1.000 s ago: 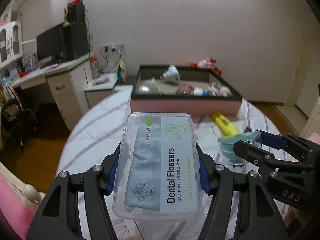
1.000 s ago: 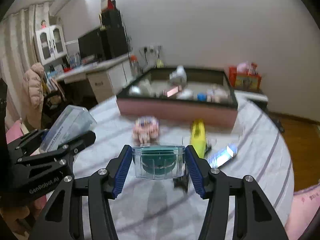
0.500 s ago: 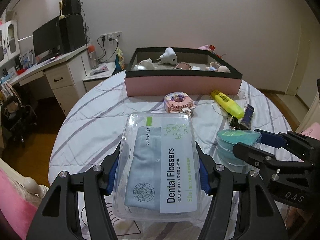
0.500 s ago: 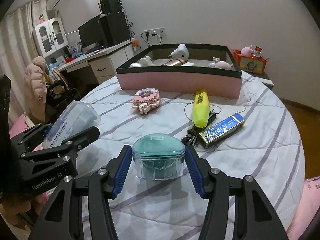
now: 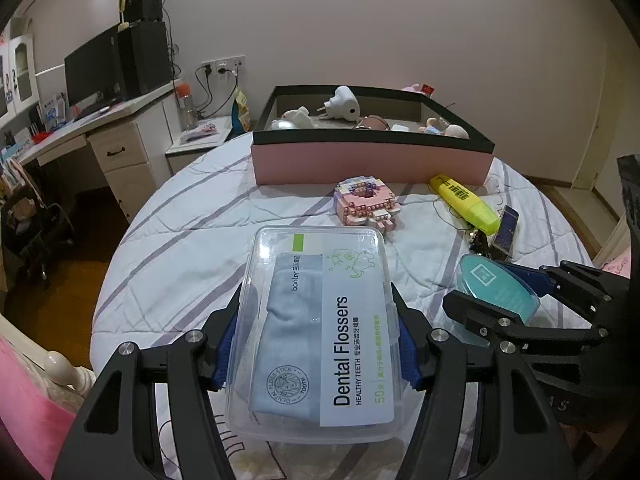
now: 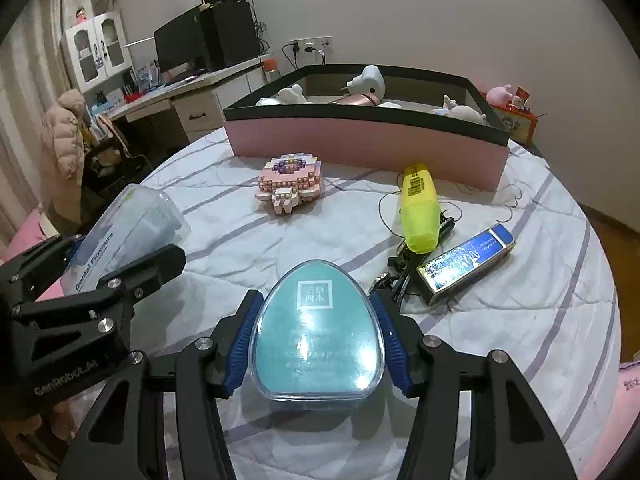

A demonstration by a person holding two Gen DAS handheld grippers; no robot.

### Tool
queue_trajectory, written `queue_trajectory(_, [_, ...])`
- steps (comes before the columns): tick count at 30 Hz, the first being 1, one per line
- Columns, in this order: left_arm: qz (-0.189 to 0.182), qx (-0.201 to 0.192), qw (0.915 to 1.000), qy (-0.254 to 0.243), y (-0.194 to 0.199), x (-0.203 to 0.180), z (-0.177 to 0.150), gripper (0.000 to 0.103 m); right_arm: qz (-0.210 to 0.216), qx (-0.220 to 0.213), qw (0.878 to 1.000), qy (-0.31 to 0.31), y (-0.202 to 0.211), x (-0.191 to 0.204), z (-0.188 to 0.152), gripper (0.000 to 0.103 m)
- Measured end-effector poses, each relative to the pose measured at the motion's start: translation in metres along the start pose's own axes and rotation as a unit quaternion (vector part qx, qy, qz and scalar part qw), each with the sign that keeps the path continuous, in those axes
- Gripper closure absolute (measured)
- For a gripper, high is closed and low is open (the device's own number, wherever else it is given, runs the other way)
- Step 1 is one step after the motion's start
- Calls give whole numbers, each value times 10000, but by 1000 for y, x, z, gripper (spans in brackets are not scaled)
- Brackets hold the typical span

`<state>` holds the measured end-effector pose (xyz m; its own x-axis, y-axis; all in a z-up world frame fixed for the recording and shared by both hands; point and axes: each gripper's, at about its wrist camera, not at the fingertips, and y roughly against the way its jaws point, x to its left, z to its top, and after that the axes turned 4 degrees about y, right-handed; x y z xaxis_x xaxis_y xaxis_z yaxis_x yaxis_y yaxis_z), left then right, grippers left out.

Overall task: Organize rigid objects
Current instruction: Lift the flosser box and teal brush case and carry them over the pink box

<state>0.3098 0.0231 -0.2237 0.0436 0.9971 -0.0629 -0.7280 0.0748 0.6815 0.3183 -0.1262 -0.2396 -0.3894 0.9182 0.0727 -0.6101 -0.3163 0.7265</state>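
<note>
Dental Flossers box (image 5: 316, 336) sits clamped in the left gripper (image 5: 316, 344); the right gripper (image 6: 318, 340) pinches a teal egg-shaped case (image 6: 318, 336). Carry both level to the pink tray (image 6: 360, 144).

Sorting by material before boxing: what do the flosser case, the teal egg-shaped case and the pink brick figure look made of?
Flosser case: clear, glossy hard plastic, it seems; contents and paper label show through.
Teal egg-shaped case: probably plastic too, a transparent shiny shell over a teal inside, with glare on the lid.
Pink brick figure: likely small moulded plastic bricks, studded and slightly shiny.
</note>
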Motion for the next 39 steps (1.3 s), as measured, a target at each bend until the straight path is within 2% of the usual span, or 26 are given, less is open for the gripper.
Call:
queue_trajectory(4, [-11,-104,9999,27,5,1,1,39,-21,-224,9997,7,11,0,-5,47])
queue_trajectory(7, [-28,-304,9995,86,18,2,3,39,-30,-573,9983,-32,34,0,-4,47])
queue_trajectory(12, [-4,-654,9978,67,42,0,12,39,-86,-815,9966,68,60,3,4,47])
queue_trajectory(18, [16,-1035,9946,99,70,-1,23,39,-153,-1027,9945,117,80,6,8,47])
queue_trajectory(26, [164,-1542,9879,1,93,-11,27,39,-332,-1612,9859,290,117,16,25,47])
queue_trajectory(39, [129,-1798,9836,-28,89,-17,56,39,-371,-1886,9808,327,124,1,55,47])
